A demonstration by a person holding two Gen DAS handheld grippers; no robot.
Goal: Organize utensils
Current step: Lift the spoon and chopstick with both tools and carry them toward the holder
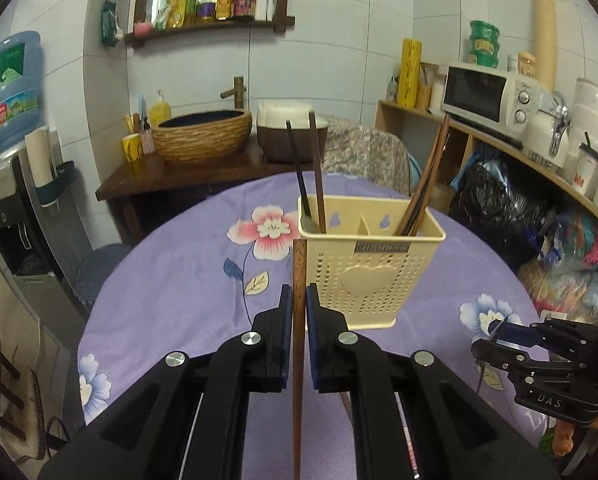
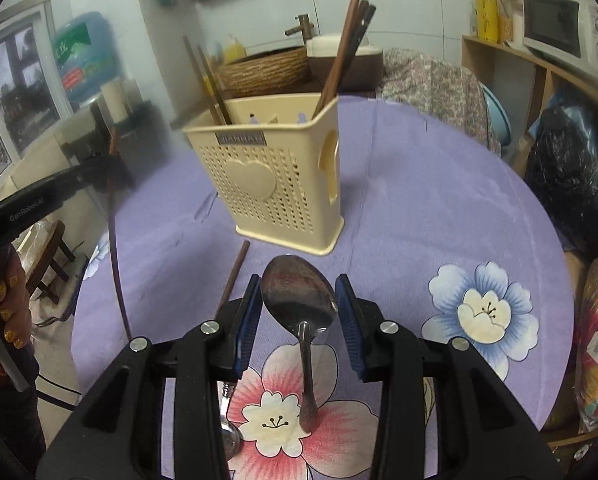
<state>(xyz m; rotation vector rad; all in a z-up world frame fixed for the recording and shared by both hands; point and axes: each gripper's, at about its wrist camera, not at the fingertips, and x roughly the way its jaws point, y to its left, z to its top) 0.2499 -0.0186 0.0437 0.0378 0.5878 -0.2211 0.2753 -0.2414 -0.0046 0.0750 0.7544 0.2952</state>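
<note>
cream caddy (image 1: 369,268) holds chopsticks (image 1: 317,176) (both compartments); left gripper (image 1: 299,304) clamps chopstick (image 1: 298,360), right gripper (image 2: 299,300) spoon (image 2: 299,296).

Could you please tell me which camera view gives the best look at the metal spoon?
The right wrist view: the spoon fills the centre, its bowl clamped between the right gripper pads and its handle hanging down over the cloth. The left wrist view shows only that gripper at the frame's right edge, the spoon barely discernible.

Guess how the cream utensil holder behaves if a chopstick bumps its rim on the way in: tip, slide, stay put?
The cream utensil holder looks like thin perforated plastic, so probably light. It stands tall on a narrow base on soft purple cloth, so it is likelier to tip than slide. The chopsticks leaning out of one compartment may add top weight.
</note>
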